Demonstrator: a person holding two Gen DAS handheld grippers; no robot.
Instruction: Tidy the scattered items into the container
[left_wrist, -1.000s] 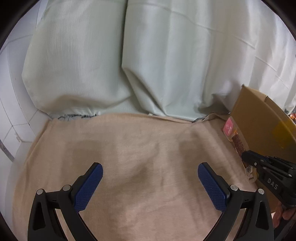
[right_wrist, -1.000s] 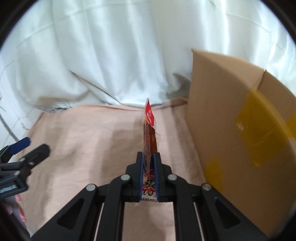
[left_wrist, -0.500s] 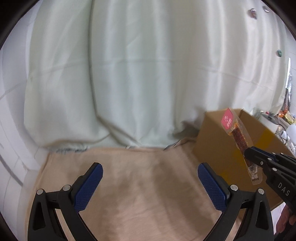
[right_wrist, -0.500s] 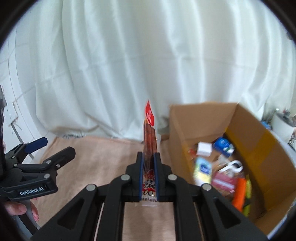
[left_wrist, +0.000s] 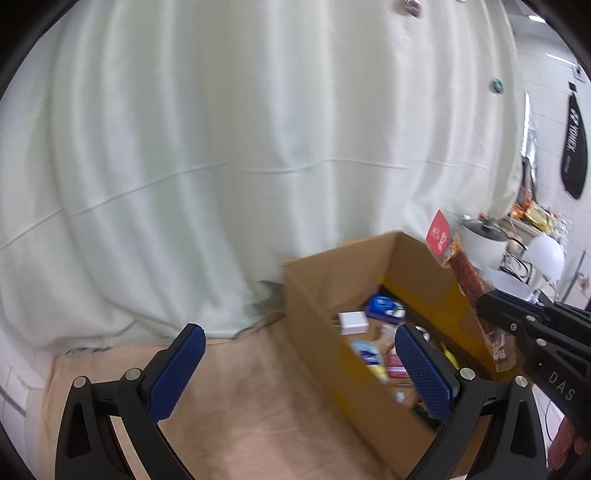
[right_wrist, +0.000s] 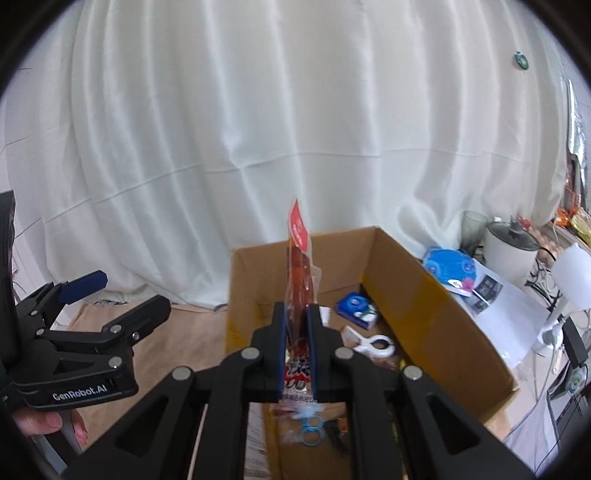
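Aloft, snack packet (right_wrist: 300, 280) over box (right_wrist: 436, 317)

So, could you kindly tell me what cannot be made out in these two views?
- Near part of the brown cardboard box: hidden in the right wrist view by the right claw.
- Print on the clear red-topped snack packet: too small, partly covered by the claw's fingers.
- Box items in the left wrist view: blurred, partly behind the left claw.
- Beige cloth: cut off by the lower edge.
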